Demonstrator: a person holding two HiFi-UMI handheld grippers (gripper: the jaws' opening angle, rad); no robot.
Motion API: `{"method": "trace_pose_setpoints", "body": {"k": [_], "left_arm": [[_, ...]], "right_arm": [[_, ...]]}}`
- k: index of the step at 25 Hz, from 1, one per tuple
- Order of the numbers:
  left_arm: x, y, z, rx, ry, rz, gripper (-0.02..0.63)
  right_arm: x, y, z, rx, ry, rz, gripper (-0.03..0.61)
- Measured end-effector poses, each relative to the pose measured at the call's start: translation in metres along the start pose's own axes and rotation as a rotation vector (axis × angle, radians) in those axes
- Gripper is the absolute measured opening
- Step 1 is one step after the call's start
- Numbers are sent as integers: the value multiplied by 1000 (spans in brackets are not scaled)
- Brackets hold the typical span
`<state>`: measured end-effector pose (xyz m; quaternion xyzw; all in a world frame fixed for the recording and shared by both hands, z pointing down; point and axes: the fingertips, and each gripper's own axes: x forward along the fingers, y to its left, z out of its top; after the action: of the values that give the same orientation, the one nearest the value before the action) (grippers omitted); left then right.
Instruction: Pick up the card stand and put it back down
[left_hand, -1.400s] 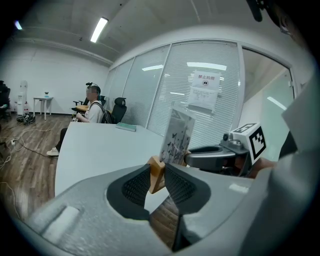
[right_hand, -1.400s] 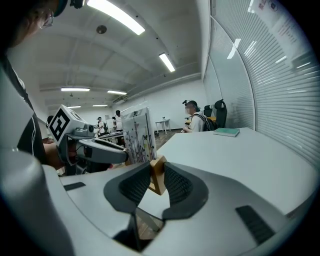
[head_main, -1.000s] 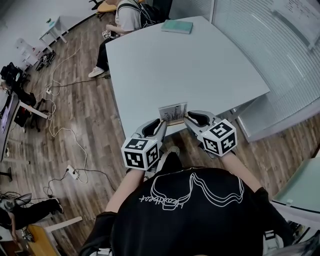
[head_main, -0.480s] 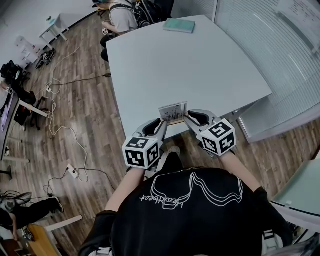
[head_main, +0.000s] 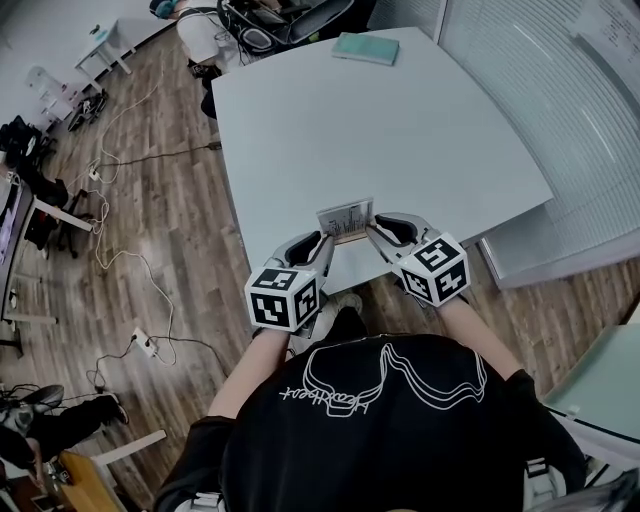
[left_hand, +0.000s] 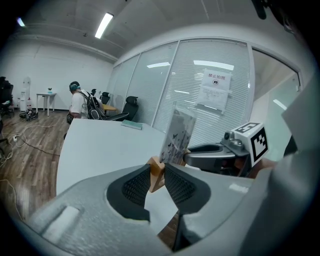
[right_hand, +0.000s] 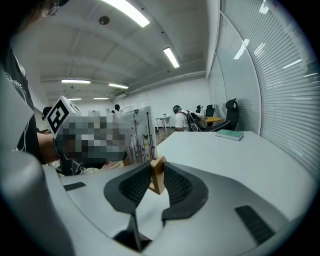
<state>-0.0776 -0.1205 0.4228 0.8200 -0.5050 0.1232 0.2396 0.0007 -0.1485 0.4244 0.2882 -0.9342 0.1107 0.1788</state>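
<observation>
Two grips, one thing. Nearest in: left gripper at 9 o'clock of the card stand and right gripper at 3 o'clock. Fingers of each part-way closed and pressing on one end of the wooden base. Nothing else between either pair. Equal reach on both sides, so no nearer hand to choose.

Long axis of the stand from 9 to 3, straight along the line between the two sets of fingers, with the card standing up from the base. Hard to tell whether resting on the surface or hanging just clear of it.

Sits right at the near edge of the surface, at 12 o'clock from the body. Only floor at 6, below that edge. Judged risky to drift back that way, and safer to set down a little toward 12, level, with both ends landing together.

Beyond: plenty of bare room from 11 round to 1. Further still, a teal book at the far edge near 12, well apart from the stand. Past that, a seated person at 11. Glass wall with blinds along 2 to 3, off the surface and out of the way.
</observation>
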Motion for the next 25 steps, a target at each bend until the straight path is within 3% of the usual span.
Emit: {"method": "trace_pose_setpoints", "body": {"k": [13, 25], "left_arm": [[56, 64, 10, -5, 56, 0, 95], [116, 112, -18, -34, 132, 8, 95]], "right_arm": [[75, -43, -8, 49, 54, 21, 84], [135, -81, -44, 80, 126, 28, 84]]}}
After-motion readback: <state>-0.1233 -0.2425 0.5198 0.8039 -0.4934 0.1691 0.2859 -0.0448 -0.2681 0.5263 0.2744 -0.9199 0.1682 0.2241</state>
